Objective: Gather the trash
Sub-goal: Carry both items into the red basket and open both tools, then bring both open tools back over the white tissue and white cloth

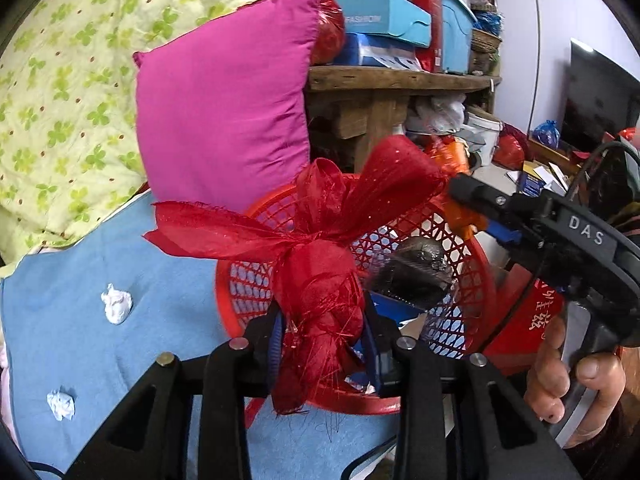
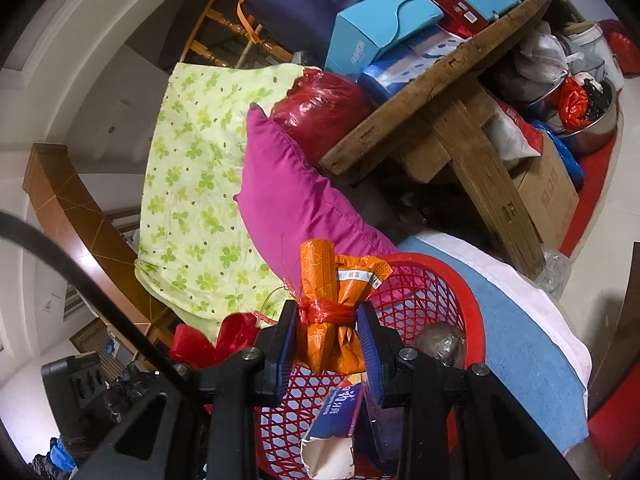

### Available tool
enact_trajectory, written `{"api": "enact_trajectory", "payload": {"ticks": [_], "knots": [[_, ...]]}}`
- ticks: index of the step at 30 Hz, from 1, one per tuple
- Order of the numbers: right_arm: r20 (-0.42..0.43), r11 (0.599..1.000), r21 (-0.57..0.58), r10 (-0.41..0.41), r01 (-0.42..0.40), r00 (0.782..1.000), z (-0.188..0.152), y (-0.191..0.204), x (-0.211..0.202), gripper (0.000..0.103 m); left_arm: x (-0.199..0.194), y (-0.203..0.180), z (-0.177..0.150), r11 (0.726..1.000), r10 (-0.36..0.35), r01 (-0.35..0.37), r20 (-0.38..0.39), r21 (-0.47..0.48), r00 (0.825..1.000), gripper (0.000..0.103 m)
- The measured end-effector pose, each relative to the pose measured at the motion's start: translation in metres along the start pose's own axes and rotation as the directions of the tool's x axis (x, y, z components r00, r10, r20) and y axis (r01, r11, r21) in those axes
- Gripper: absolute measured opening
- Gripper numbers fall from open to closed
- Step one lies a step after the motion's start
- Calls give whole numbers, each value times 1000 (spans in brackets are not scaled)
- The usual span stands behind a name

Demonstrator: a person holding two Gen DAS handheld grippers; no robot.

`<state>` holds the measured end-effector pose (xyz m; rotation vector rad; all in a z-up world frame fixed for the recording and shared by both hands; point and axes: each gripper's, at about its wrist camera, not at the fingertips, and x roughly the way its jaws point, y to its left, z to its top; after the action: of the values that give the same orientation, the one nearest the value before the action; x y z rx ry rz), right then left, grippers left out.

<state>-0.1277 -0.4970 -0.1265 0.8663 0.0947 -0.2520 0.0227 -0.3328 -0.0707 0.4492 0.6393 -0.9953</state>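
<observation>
The left gripper [image 1: 322, 344] has the red ribbon bow [image 1: 316, 248] between its pads over the red basket [image 1: 476, 264]. Only its view shows two tissue wads [image 1: 116, 303]. The right gripper [image 2: 330, 342] pinches an orange wrapper bundle [image 2: 334, 304].

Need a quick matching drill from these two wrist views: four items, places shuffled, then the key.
Things:
1. red ribbon bow
2. orange wrapper bundle
3. crumpled white paper
4. light blue box

Places:
A. on the wooden shelf
B. between the right gripper pads
C. on the blue cloth
D. between the left gripper pads, over the red basket

Pairs: 1-D, 2-B, 3-C, 4-A
</observation>
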Motion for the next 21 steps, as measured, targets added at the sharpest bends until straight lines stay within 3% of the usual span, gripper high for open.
{"api": "enact_trajectory", "payload": {"ticks": [3, 5, 10, 11, 12, 15, 21], "knots": [[-23, 1000, 12, -13, 13, 1000, -1, -2, 5, 34, 2, -1, 1, 1000, 8, -8, 8, 7, 1000, 60], [-32, 1000, 22, -14, 15, 999, -2, -3, 7, 34, 2, 1, 0, 1000, 22, -22, 17, 6, 1000, 66], [-62, 999, 33, -12, 14, 998, -4, -2, 15, 43, 1, 17, -8, 999, 41, -41, 9, -29, 999, 66], [-64, 999, 32, -13, 15, 998, -5, -1, 16, 56, -1, 22, -11, 998, 50, -50, 8, -41, 999, 66], [-63, 999, 32, -9, 11, 998, -5, 1, 17, 61, -3, 28, -14, 997, 60, -60, 8, -55, 998, 66], [-41, 1000, 9, 6, -5, 999, -7, 10, 16, 61, -12, 50, -27, 991, 87, -86, 10, -101, 996, 66], [12, 993, -101, 59, -58, 998, -15, 45, 15, 61, -31, 103, -62, 962, 210, -209, -16, -175, 978, 66]]}}
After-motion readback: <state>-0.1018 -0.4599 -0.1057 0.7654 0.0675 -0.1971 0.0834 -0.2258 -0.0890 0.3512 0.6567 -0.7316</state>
